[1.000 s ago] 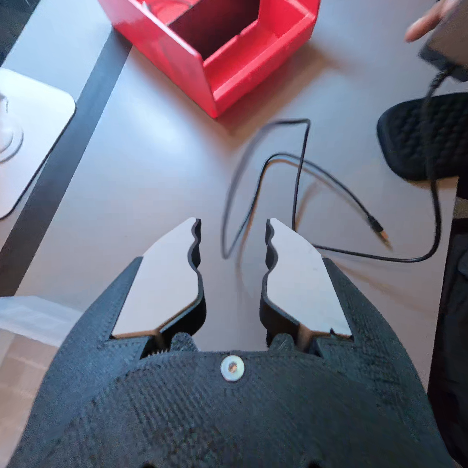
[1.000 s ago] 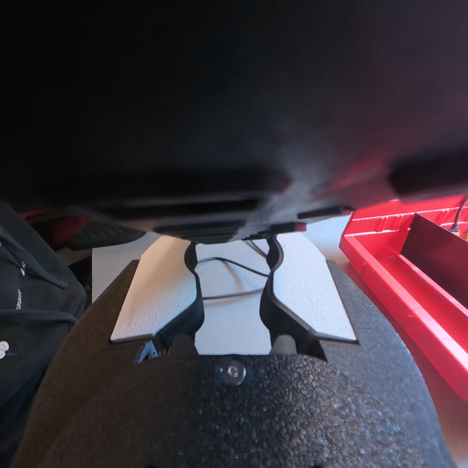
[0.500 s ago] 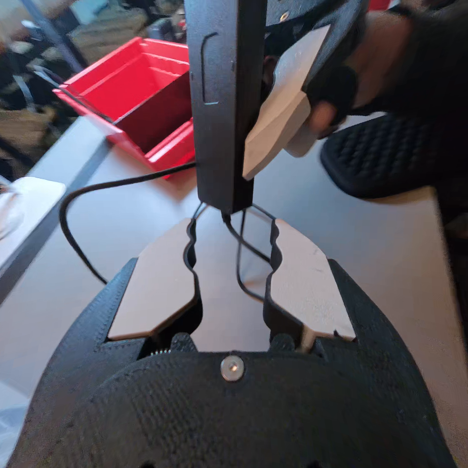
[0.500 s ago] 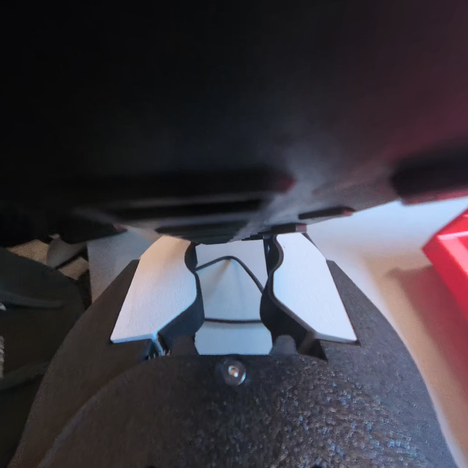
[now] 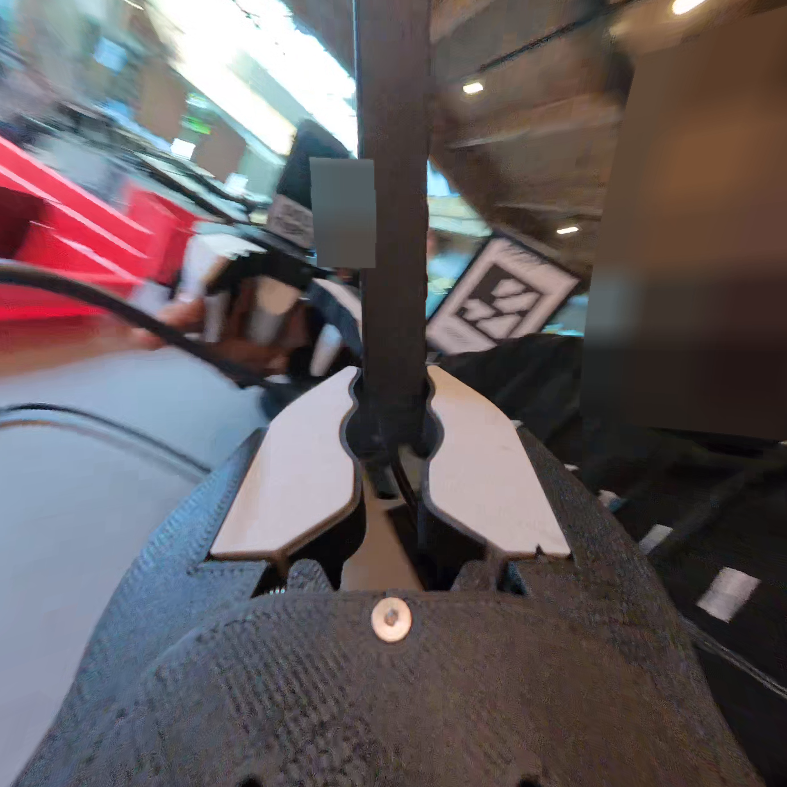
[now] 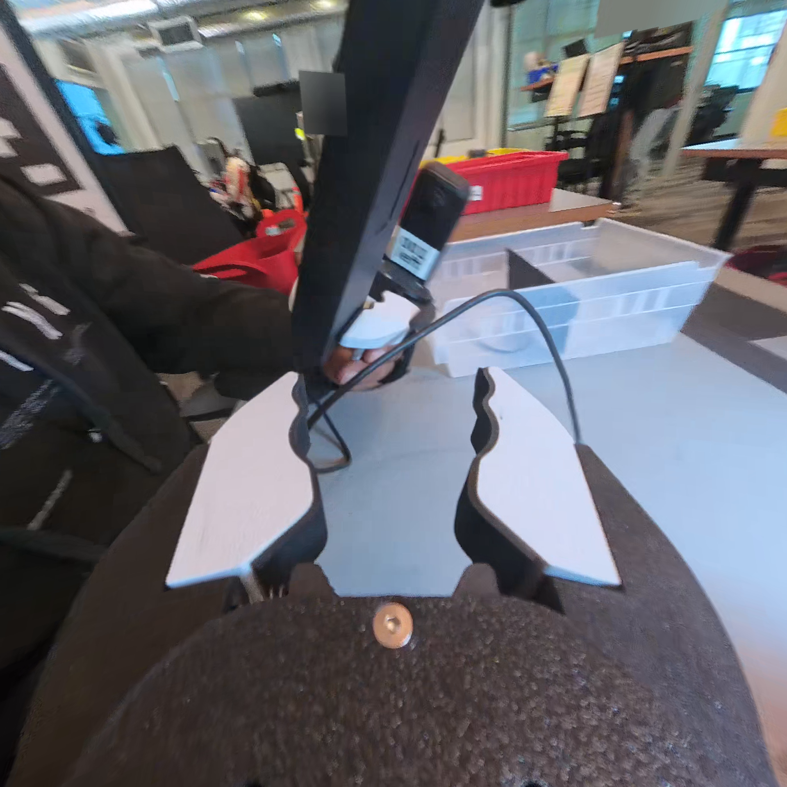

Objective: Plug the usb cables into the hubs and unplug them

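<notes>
Left tool is clenched on the lower end of the black hub. The hub's long axis stands near upright, rising out of the jaws and off the top of the left wrist view. It's held up off the bench, not resting on it.

Right tool is released, jaws wide apart with nothing between them. In its view the hub leans up and to the right, and its bottom end sits just past the tool's left finger tip. So the hub lies ahead and to the left of the right tool.

Thin black usb cable loops out from the hub's lower end and arcs across in front of the right tool. The plug end isn't visible, so probably still seated, but motion blur hides the port.

Right tool is the free one and nearest that cable.

Writing: a white label sits on the left tool's camera; a black-and-white marker tag shows behind the hub. Neither is legible.
</notes>
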{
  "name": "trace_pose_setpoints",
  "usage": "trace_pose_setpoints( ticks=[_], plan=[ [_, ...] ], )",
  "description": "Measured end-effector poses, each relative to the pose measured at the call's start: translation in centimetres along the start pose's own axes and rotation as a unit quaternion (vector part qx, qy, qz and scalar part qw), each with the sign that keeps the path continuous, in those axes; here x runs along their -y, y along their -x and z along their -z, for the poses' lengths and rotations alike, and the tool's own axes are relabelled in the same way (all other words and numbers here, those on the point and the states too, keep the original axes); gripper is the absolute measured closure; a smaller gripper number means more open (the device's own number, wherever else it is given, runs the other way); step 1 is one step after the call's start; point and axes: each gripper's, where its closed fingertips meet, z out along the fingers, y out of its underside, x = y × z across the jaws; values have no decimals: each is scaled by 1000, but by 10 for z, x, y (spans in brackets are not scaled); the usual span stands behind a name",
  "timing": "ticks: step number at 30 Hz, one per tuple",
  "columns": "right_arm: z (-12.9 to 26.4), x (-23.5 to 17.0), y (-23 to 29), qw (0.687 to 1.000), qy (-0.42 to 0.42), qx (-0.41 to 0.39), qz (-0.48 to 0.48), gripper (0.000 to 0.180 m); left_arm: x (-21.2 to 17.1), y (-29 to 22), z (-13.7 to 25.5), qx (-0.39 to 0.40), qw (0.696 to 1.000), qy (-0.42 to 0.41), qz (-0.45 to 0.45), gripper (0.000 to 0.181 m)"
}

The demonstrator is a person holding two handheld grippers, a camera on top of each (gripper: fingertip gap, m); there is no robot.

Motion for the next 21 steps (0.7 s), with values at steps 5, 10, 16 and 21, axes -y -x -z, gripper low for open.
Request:
trace_pose_setpoints(
  ticks=[5, 10, 16, 21],
  plan=[
    [-3, 16, 39, 989, -70, 129, -34, 103, -39, -17, -18, -111, 988, 73, 75, 156],
    [0, 21, 93, 957, -74, 277, -45, 103, -78, -30, -30, -167, 965, 163, 123, 156],
    [4, 23, 84, 970, -96, 223, -21, 118, -67, -10, -27, -93, 980, 139, 107, 152],
    [23, 35, 49, 985, -119, 122, -10, 119, -21, 16, -9, 106, 986, 100, -77, 146]
  ],
)
